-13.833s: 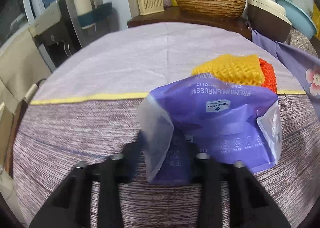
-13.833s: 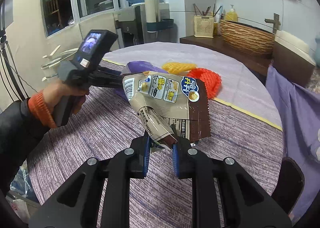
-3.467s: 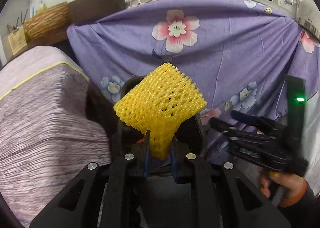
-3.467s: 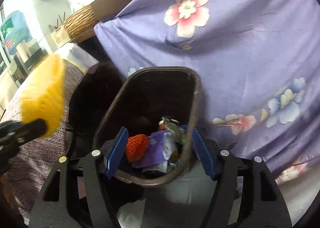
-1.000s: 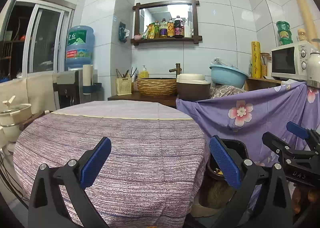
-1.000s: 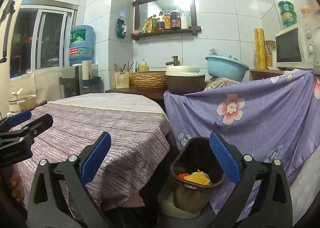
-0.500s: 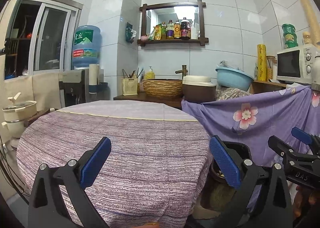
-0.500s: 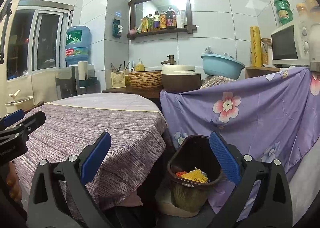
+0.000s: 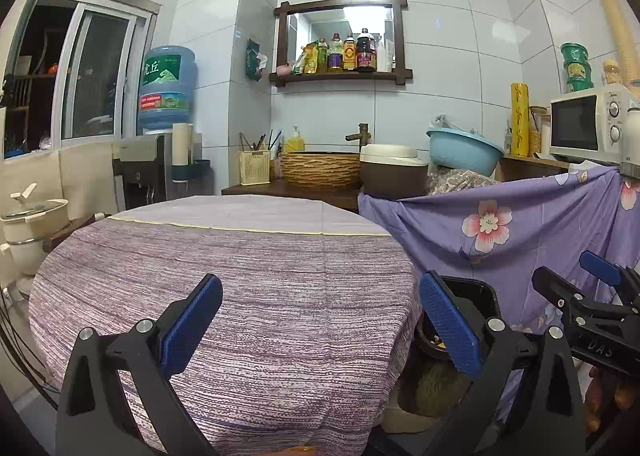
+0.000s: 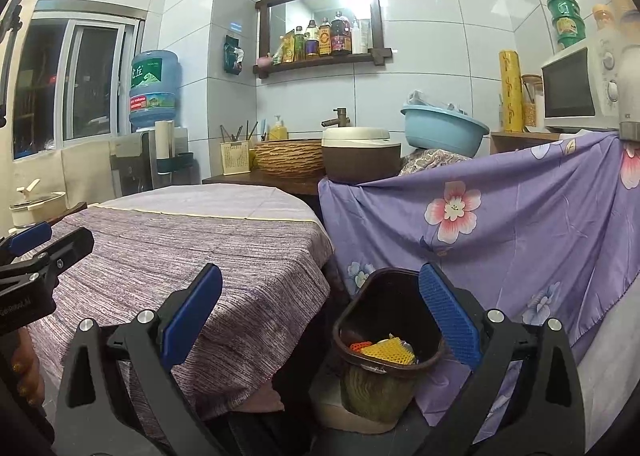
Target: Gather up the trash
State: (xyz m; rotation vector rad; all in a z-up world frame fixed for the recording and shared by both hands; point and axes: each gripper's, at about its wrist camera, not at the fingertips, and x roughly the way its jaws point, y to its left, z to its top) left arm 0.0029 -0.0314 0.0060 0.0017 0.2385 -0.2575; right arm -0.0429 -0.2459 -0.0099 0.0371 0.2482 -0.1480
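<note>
Beside table (image 10: 224, 240), bin (image 10: 360, 308) holds yellow net (image 10: 390, 350) (orange beside); both jaws spread, empty.

A round bench (image 9: 248, 280) wears a striped purple cloth. Behind it stand a water jug (image 9: 168, 89), a woven basket (image 9: 320, 169), a rice cooker (image 9: 394, 173) and a blue basin (image 9: 464, 151). A microwave (image 9: 586, 129) sits right, above a flowered purple sheet (image 10: 500, 223). Bottles (image 9: 348, 53) line a wall shelf.

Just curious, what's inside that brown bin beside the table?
In the bin a yellow foam net lies on top, with an orange net peeking out beside it. Anything underneath is covered.
</note>
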